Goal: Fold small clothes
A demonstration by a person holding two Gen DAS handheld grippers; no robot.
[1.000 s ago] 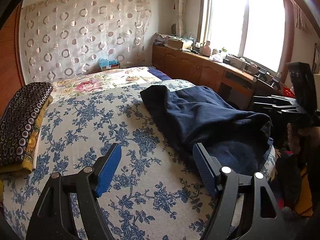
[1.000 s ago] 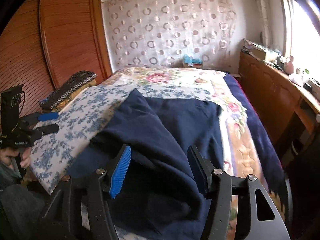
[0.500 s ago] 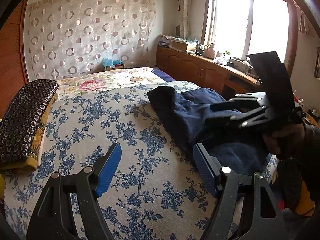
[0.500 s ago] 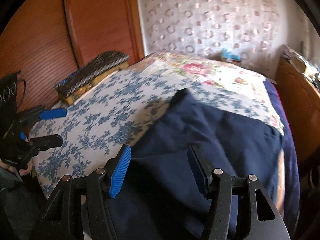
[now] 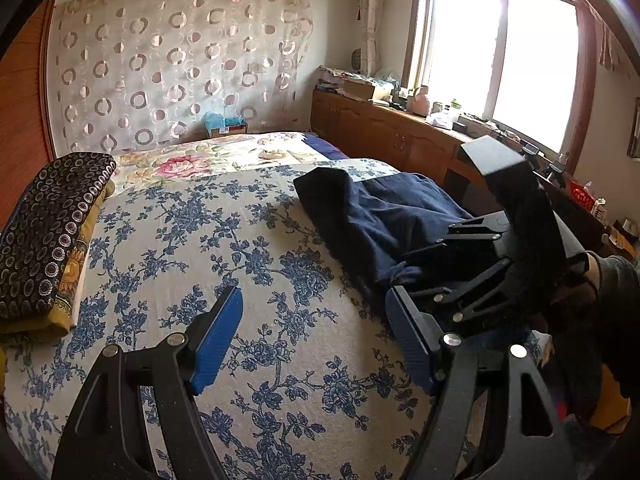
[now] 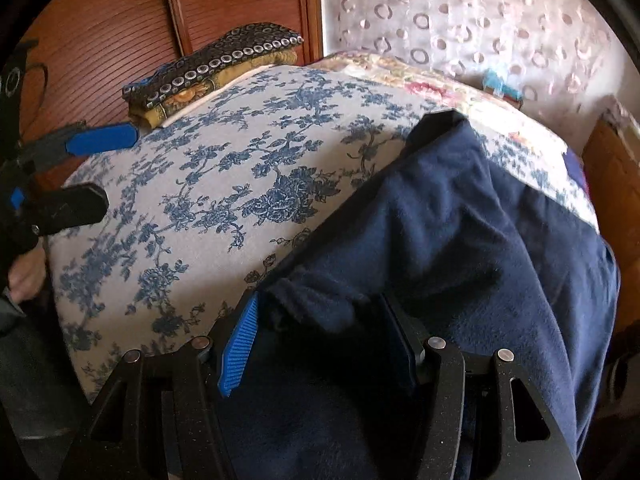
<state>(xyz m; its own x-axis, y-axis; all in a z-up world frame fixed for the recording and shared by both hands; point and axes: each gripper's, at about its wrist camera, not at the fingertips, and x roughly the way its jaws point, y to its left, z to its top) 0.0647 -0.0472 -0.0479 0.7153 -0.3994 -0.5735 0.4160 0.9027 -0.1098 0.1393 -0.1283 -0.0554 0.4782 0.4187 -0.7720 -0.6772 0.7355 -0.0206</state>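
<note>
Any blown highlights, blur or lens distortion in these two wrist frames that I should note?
Left wrist view: the window is blown out to white, the bed bulges with fisheye curvature, corners vignetted black. Right wrist view: the curtain at the far wall looks smeared and soft, and the navy garment sinks into shadow near the jaws.

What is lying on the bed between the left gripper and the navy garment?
Nothing: in the left wrist view, only bare blue-flowered bedspread shows between the open left gripper and the navy garment, whose near edge runs close by the gripper's right finger.
</note>
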